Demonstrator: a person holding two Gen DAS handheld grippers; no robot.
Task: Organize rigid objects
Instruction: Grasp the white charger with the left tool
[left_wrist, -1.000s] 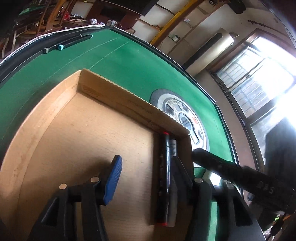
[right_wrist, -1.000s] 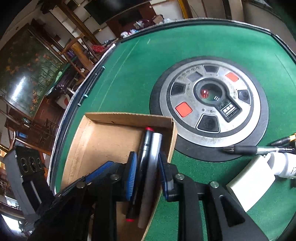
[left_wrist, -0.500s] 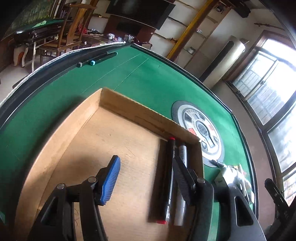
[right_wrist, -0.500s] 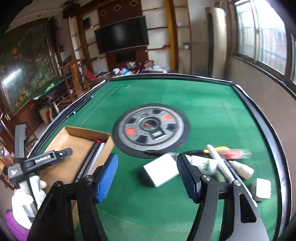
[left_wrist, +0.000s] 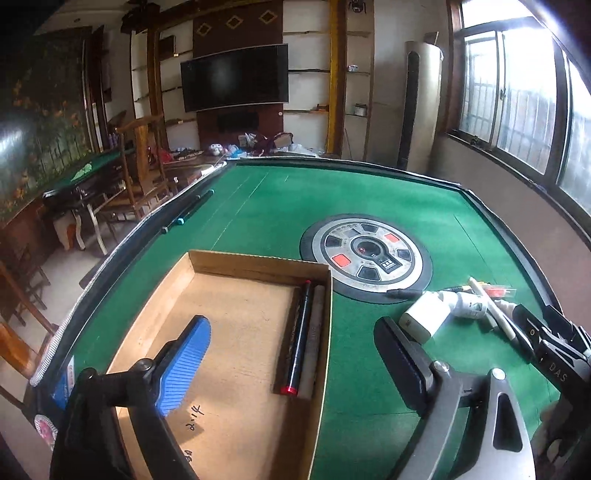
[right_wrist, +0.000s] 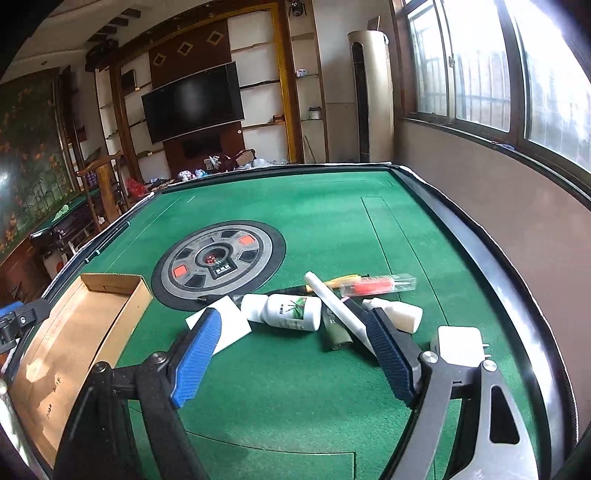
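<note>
A shallow cardboard box (left_wrist: 258, 264) lies on the green table at left; it also shows in the right wrist view (right_wrist: 110, 282). Inside, along its right wall, lie a black marker with red ends (left_wrist: 298, 336) and a grey marker (left_wrist: 314, 336). My left gripper (left_wrist: 295, 365) is open and empty above the box's near right side. My right gripper (right_wrist: 291, 354) is open and empty, just short of a pile: a white bottle (right_wrist: 284, 312), a white block (right_wrist: 225, 325), a white stick (right_wrist: 340, 310), a clear case with red contents (right_wrist: 376, 284), pens, a white charger (right_wrist: 460, 345).
A round grey control panel (left_wrist: 365, 258) with red buttons is set in the table's middle. Two dark rods (left_wrist: 188, 214) lie along the left rail. A raised black rim edges the table. The right gripper's body (left_wrist: 554, 354) shows at the left view's right edge.
My right gripper let go of the markers in the box, opened, and swung right to the pile. My left gripper pulled back and up from the box, still open.
</note>
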